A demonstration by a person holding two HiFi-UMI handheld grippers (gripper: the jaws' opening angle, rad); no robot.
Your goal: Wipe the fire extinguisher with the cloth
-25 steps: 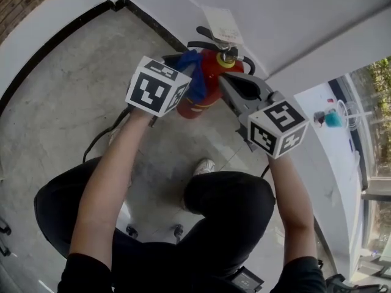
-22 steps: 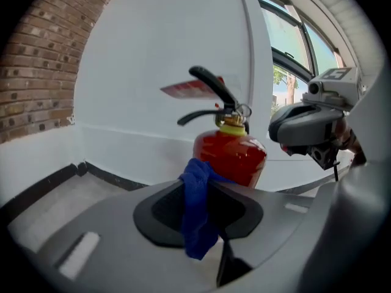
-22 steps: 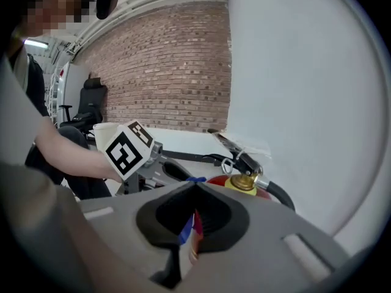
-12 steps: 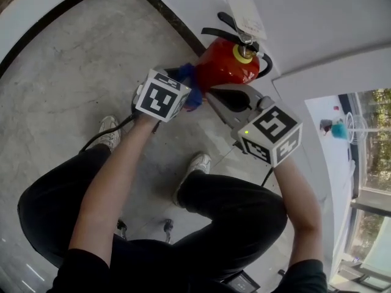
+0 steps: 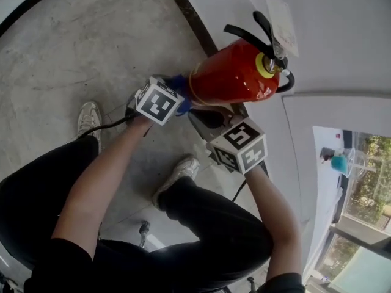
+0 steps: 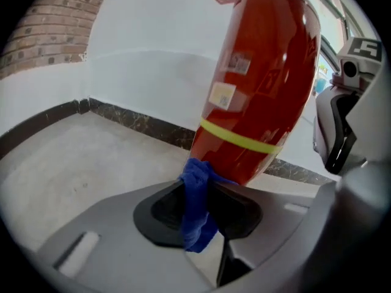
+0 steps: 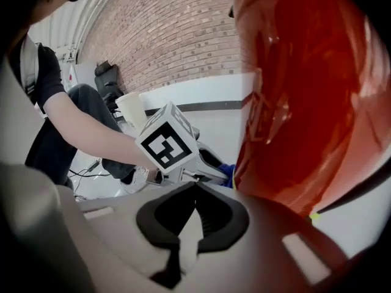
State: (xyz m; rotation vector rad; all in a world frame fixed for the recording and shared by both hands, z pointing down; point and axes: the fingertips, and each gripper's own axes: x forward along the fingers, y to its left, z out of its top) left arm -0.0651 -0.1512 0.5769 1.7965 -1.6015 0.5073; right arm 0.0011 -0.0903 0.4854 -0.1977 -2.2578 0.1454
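Fire extinguisher: the red fire extinguisher [image 5: 232, 77] is close against the white wall [image 5: 342, 35], next to the dark skirting [image 5: 194, 18], with the concrete floor [image 5: 91, 47] around it. My jaws hide its base, so I cannot tell whether it rests on the floor.
Top end: in the head view a black lever [image 5: 253, 32] and a paper tag [image 5: 282, 18] sit at its neck.
Markings: my left gripper view shows pale stickers [image 6: 229, 81] on the side and a yellow band [image 6: 238, 140] low on the body.
Cloth: the blue cloth [image 6: 197, 209] is bunched into a strip. Its upper end lies against the red body just under the yellow band.
My left gripper [image 6: 201, 185]: the jaws are clamped narrowly on the cloth, and fabric fills the gap between the pads.
My right gripper [image 7: 195, 188]: the jaw tips are together with nothing between them. It is just beside the extinguisher's lower body, across from my left one, and I cannot tell whether it touches.
Further out: my shoes [image 5: 88, 118] are on the floor with a black cable [image 5: 113, 124] beside them. A brick wall [image 6: 49, 35] rises above the white one.
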